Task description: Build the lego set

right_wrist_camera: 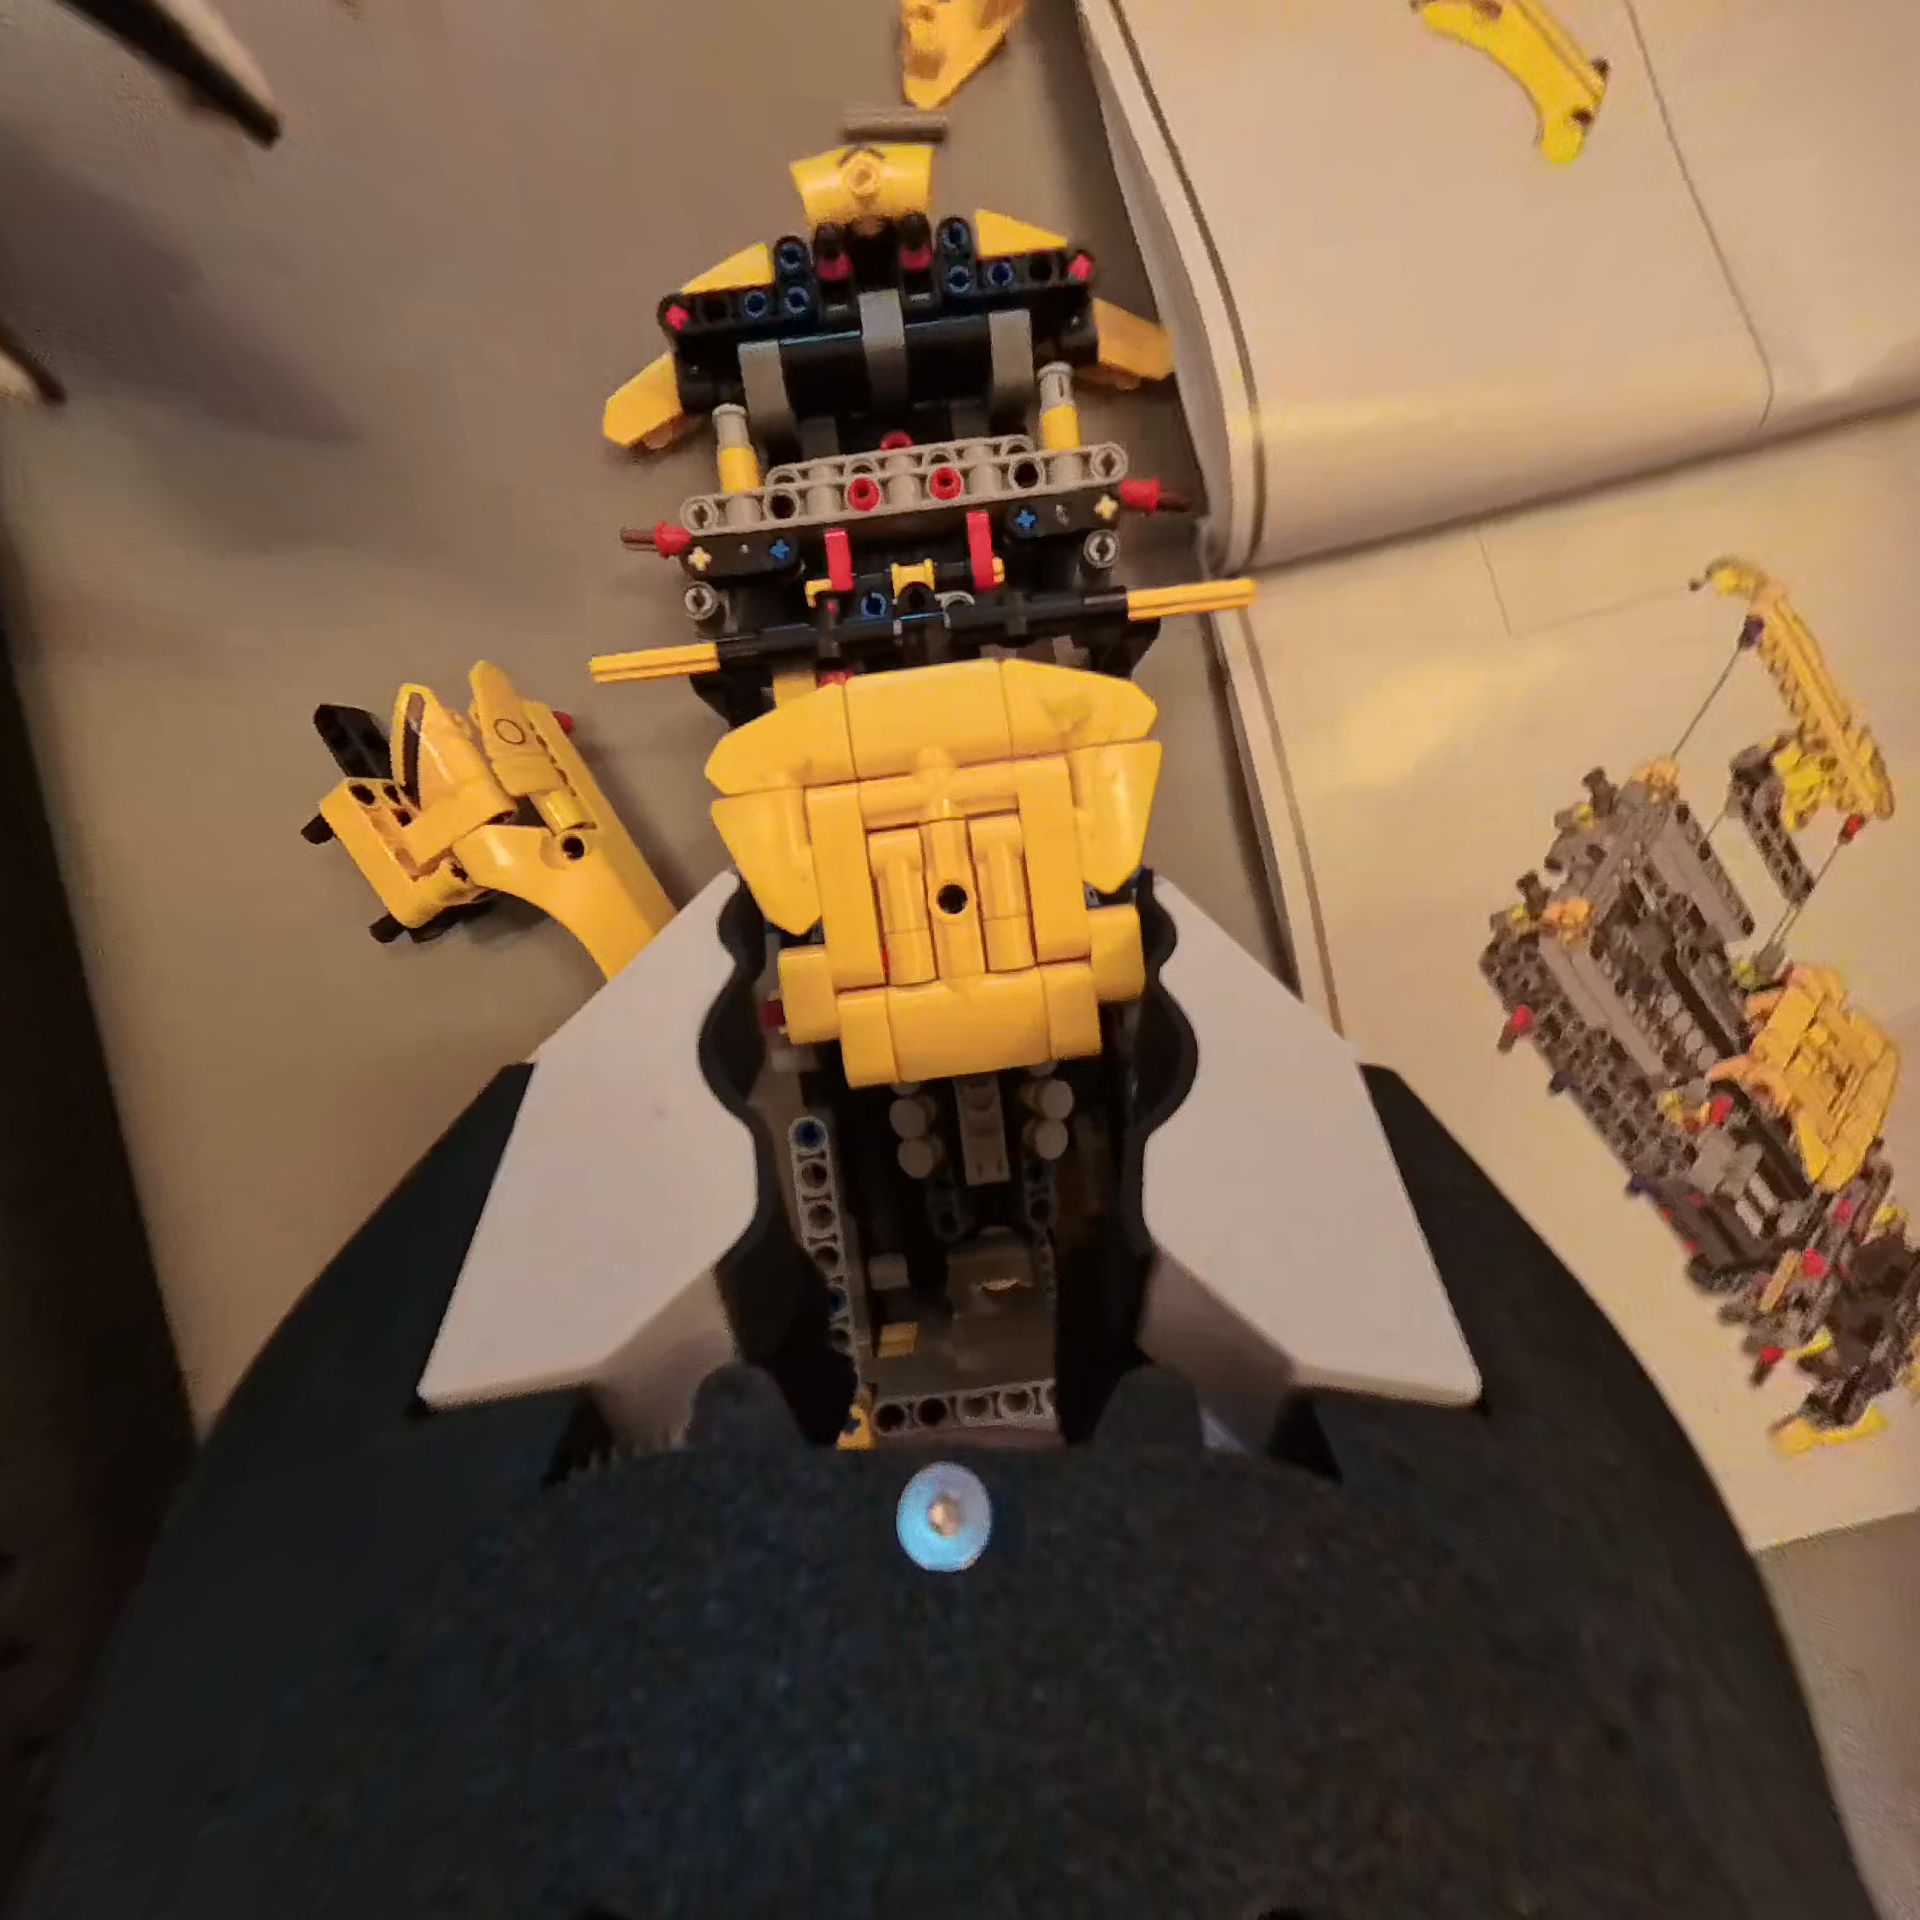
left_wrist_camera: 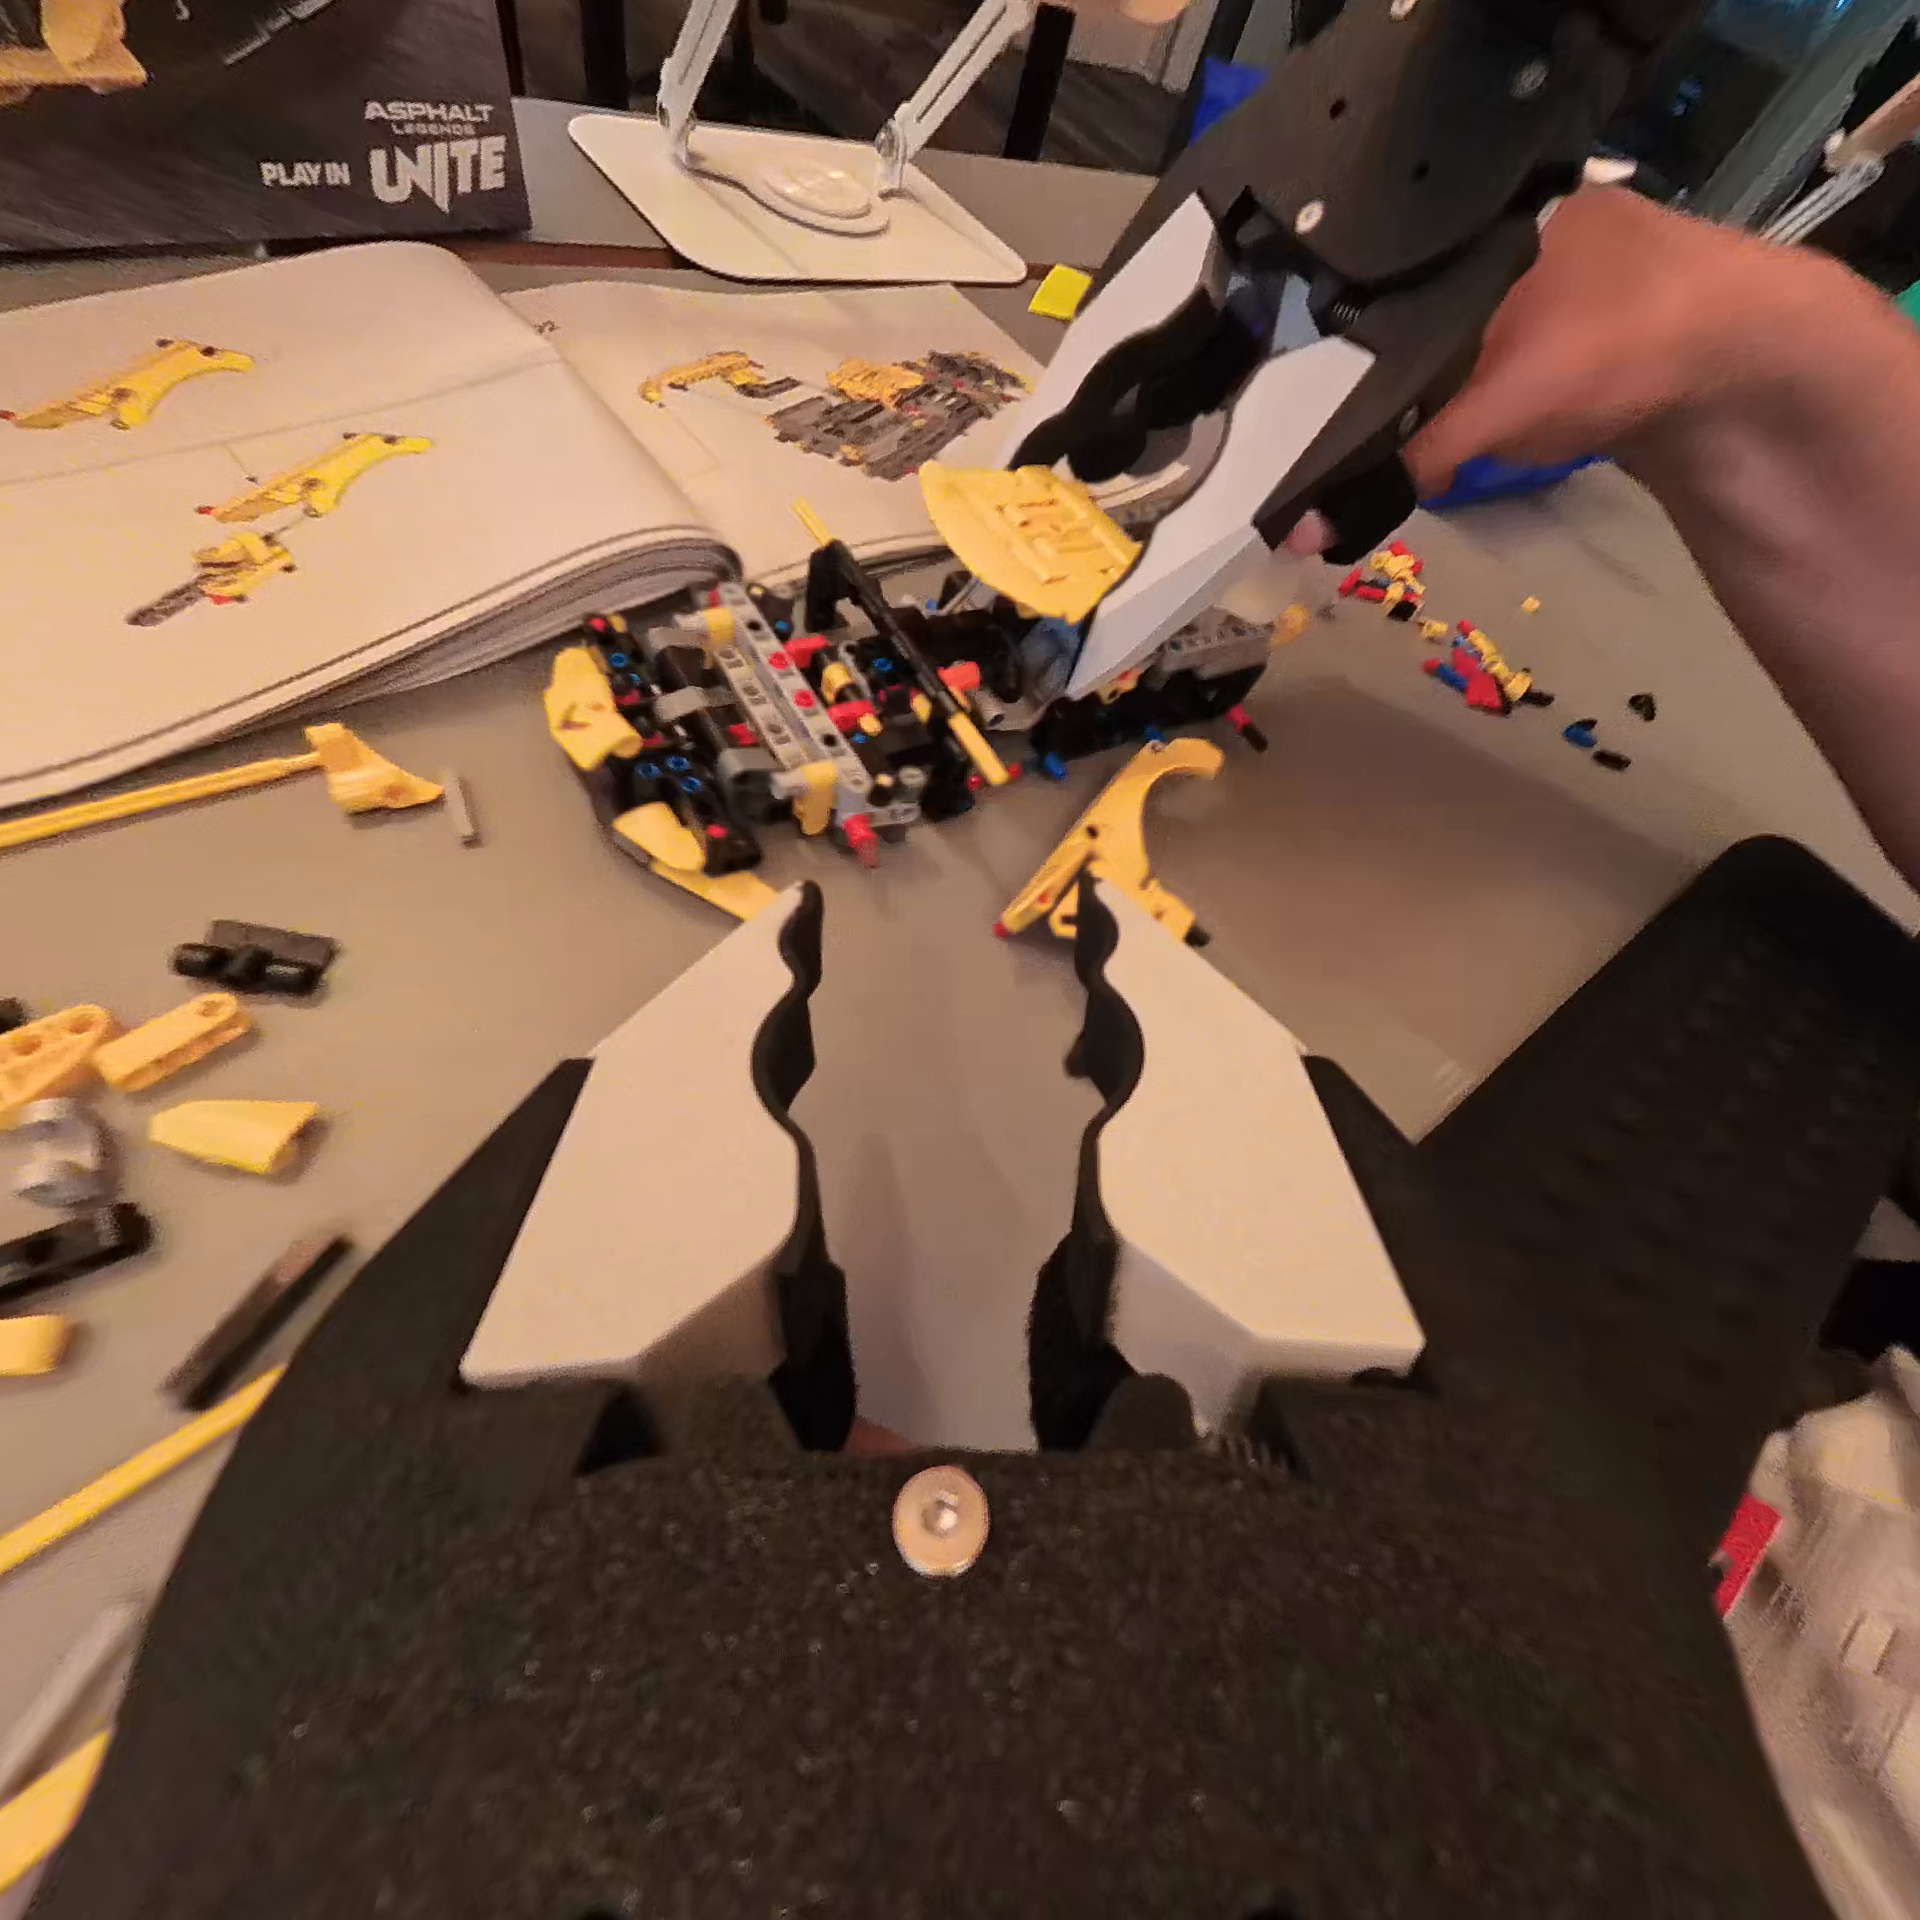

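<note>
Left tongs sit low over bare grey table, fingers apart w/ nothing between them. Just past the tips: a yellow arch piece lying flat, right fingertip overlapping its near end in view; contact unclear. Left of the tongs, loose bits scattered: yellow panels, black connector, long yellow axle.

Mid-table: the partly built lego chassis, black/grey beams w/ red + blue pins, yellow fenders at the near-left end. Right tongs come down from upper right, held by a hand, and are closed on a yellow roof section directly above the chassis's far-right end. In the right wrist view that section fills the gap between the fingertips, the chassis frame runs underneath it and on ahead.

Beside the chassis in that view: a yellow side sub-assembly to the left, the open instruction booklet right alongside on the right, its page edge crowding the model.

Farther off: small heap of red/blue/yellow pins right of the model, a white stand base, dark set box at the far-left edge. Open table mostly near-centre + right of the left tongs.
</note>
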The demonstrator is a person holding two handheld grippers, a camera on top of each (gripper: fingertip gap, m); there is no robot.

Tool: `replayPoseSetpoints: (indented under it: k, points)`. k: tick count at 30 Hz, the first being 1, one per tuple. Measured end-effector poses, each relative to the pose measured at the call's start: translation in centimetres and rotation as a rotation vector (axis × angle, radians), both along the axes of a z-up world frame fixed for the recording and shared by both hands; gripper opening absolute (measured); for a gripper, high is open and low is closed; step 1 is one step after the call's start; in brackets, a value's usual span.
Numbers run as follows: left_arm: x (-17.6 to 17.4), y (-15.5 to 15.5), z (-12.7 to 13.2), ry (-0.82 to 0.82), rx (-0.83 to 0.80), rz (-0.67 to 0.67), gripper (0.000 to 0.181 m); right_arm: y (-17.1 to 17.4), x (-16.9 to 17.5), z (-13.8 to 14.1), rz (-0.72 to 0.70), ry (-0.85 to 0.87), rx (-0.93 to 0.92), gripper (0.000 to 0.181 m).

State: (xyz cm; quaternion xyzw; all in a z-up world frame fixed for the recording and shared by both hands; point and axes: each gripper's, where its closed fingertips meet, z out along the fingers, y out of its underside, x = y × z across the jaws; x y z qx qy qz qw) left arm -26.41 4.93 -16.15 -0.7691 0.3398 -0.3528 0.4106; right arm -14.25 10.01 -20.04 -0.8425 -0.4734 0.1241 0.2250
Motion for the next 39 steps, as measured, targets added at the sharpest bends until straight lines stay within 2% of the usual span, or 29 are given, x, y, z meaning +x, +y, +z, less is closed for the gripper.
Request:
replayPoseSetpoints:
  k: [5,9,12,16,18,23,28,30,33,36,39]
  points:
    - [4.4,-2.9,0.0,-0.046,-0.053,-0.030,0.049,-1.6,1.6,0.6,-0.142,0.083,-0.007,0.065]
    - [7.2,-4.1,-0.2,0.004,0.012,-0.067,0.049,-4.1,2.3,1.5,-0.268,0.169,-0.082,0.066]
    - [7.6,-3.5,-1.1,0.117,0.102,-0.083,0.049,-5.9,2.0,1.4,-0.265,0.154,-0.057,0.065]
    - [6.4,-3.3,-1.5,0.219,0.206,-0.147,0.049,-6.6,2.3,0.8,-0.255,0.097,-0.018,0.065]
    - [5.1,-2.2,-1.3,0.257,0.235,-0.132,0.049,-6.9,2.5,0.8,-0.283,0.085,-0.016,0.065]
    - [3.0,1.4,-1.0,0.245,0.150,-0.112,0.049,-8.9,4.0,1.0,-0.435,0.082,-0.005,0.065]
    - [1.5,9.8,-2.4,0.436,0.257,-0.053,0.049,-10.4,7.7,0.9,-0.693,0.031,0.020,0.065]
    - [2.0,12.5,-2.9,0.495,0.283,-0.074,0.049,-10.9,8.2,0.6,-0.777,0.003,0.020,0.065]
    - [4.2,14.2,-3.6,0.561,0.322,-0.176,0.050,-10.7,7.5,0.1,-0.886,0.068,-0.006,0.065]
    - [6.1,14.4,-4.4,0.625,0.376,-0.290,0.049,-9.5,6.9,0.2,-0.930,0.078,0.036,0.065]
    - [6.0,16.5,-4.4,0.689,0.445,-0.295,0.049,-8.6,5.2,1.0,-0.941,0.200,0.033,0.072]
